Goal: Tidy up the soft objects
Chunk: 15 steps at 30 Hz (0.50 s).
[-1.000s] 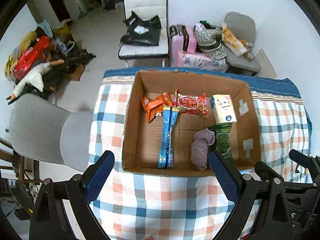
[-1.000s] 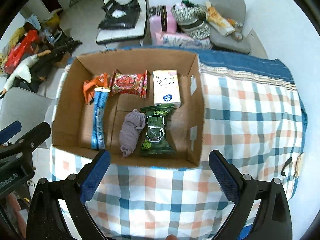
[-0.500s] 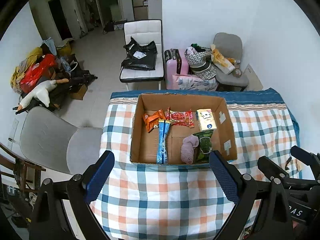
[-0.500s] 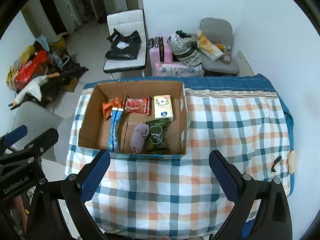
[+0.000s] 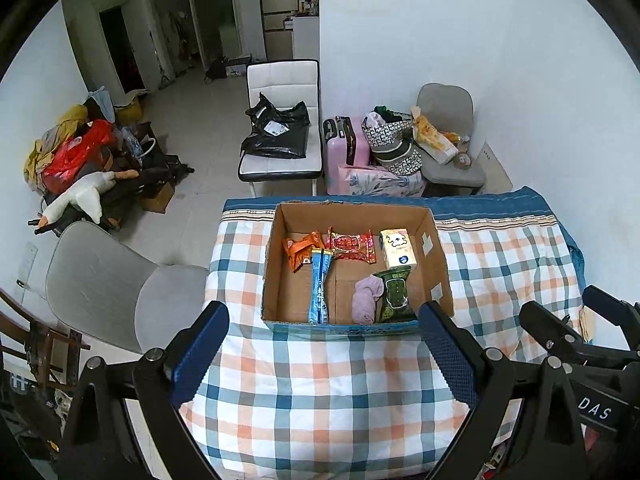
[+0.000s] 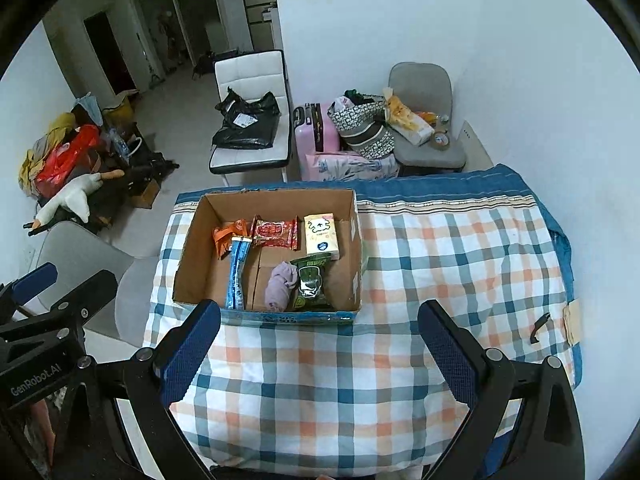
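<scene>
Both grippers have drawn back and up since a second ago, so the open brown cardboard box now looks smaller and the room behind it fills more of each view.

Left wrist view: the left gripper hovers over the checked tablecloth with its blue-padded jaws spread wide and nothing between them. The box lies ahead of the fingertips, just beyond them, apart from both. Six items lie inside it: one orange snack packet, one long blue sachet strip, one red snack packet, one cream tissue pack, one rolled lilac cloth and one dark green packet. The right gripper's black frame shows at the right edge.

Right wrist view: the right gripper is likewise spread wide and empty. The box sits ahead and left of centre, with the same six items, one of each. Bare checked cloth lies to its right.
</scene>
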Available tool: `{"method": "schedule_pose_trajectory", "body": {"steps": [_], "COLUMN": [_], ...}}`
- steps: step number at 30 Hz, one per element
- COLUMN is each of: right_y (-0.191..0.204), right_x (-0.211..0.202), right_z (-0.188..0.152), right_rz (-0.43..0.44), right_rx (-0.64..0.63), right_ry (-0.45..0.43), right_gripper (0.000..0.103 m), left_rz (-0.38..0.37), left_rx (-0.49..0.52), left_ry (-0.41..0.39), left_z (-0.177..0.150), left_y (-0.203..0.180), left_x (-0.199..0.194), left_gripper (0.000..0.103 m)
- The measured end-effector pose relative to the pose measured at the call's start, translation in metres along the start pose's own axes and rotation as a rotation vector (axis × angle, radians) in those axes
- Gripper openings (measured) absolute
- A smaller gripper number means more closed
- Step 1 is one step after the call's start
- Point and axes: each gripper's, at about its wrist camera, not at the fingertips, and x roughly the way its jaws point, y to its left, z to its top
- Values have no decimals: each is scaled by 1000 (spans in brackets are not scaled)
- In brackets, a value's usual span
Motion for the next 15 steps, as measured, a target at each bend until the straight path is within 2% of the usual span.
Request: {"method": "schedule_pose_trajectory", "body": {"steps": [15], "right_y": [-9], "right_x": [-17], "right_z": [-3], "right_rz": [-38], "right_rx": [8], "right_ry": [-23], "right_gripper": [101], "left_rz": [10], "left_rx": [1], "left_ry": [-1], "left_z": [-8], "left_y": [-1], "left_x": [-9], "left_gripper": [97]}}
